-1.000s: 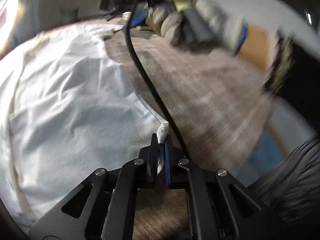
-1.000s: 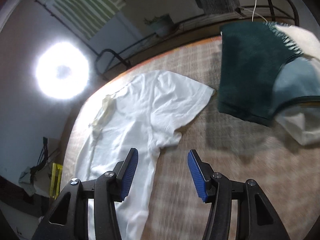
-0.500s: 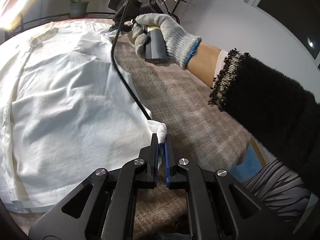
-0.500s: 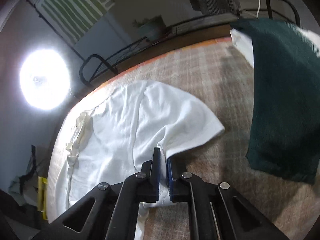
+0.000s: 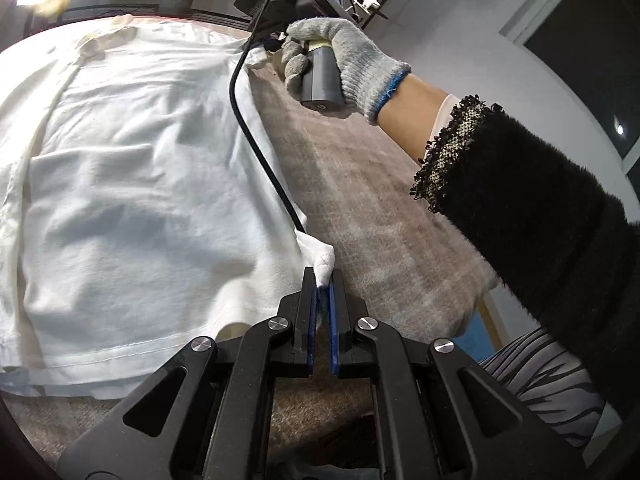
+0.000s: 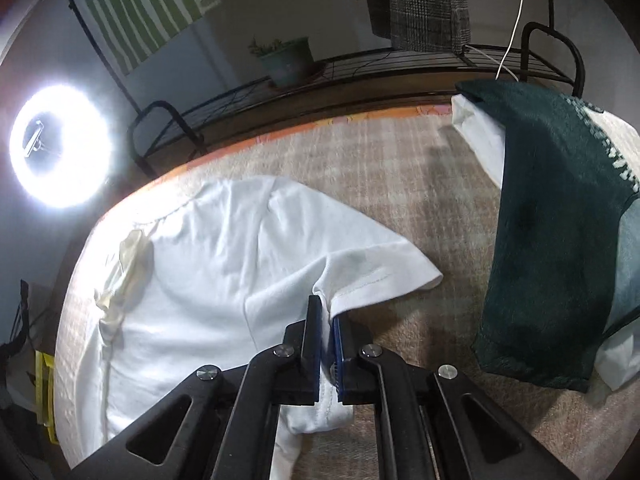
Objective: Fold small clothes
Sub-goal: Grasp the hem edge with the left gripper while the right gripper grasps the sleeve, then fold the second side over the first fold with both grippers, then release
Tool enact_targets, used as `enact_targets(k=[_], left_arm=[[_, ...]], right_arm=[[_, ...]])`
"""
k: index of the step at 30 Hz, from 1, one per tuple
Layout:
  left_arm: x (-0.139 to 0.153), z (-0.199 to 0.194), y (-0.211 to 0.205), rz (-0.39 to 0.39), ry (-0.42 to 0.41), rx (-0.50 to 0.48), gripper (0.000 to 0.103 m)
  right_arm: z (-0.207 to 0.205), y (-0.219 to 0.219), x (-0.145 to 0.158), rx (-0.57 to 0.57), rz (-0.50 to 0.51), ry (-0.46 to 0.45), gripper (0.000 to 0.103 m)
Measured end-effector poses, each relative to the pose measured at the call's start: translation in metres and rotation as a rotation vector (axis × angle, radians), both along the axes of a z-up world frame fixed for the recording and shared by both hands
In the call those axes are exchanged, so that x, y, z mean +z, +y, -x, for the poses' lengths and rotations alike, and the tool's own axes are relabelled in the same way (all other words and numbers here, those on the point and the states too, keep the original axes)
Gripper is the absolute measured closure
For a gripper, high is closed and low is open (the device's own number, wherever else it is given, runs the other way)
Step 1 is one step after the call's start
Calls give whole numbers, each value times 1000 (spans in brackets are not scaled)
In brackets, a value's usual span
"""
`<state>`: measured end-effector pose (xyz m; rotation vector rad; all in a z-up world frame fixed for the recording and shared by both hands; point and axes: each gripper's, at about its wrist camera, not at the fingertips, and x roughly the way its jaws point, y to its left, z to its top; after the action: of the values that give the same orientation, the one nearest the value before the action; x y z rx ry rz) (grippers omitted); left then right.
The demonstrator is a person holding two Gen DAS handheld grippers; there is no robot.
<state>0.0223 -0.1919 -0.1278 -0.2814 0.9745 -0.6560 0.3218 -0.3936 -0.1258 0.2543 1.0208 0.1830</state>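
A white T-shirt lies spread flat on the beige checked table cover. My left gripper is shut on the shirt's right bottom hem corner, pinching a small bunch of cloth. In the right wrist view the same white T-shirt shows its collar at the left and a short sleeve at the right. My right gripper is shut on the shirt at the armpit where that sleeve meets the body. In the left wrist view the gloved hand holds the right gripper at the far side of the shirt.
A dark green garment lies over white clothes at the table's right. A black cable runs across the shirt. A metal rack with a potted plant stands behind the table, and a ring light at the left.
One second ago my right gripper was open above the shirt; it came down and shut on the armpit. My left gripper kept its hold on the hem corner.
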Motion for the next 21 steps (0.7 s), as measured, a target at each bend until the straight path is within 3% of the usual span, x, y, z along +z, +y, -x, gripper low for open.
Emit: enact_targets(k=[10,21], left_arm=[[0,2,37,69,16,83,100],[-8,15,104,133,64,250,100]], right_arm=[[1,63,35,54,180,-45,101],[-2,182,51,217,271,-93,101]])
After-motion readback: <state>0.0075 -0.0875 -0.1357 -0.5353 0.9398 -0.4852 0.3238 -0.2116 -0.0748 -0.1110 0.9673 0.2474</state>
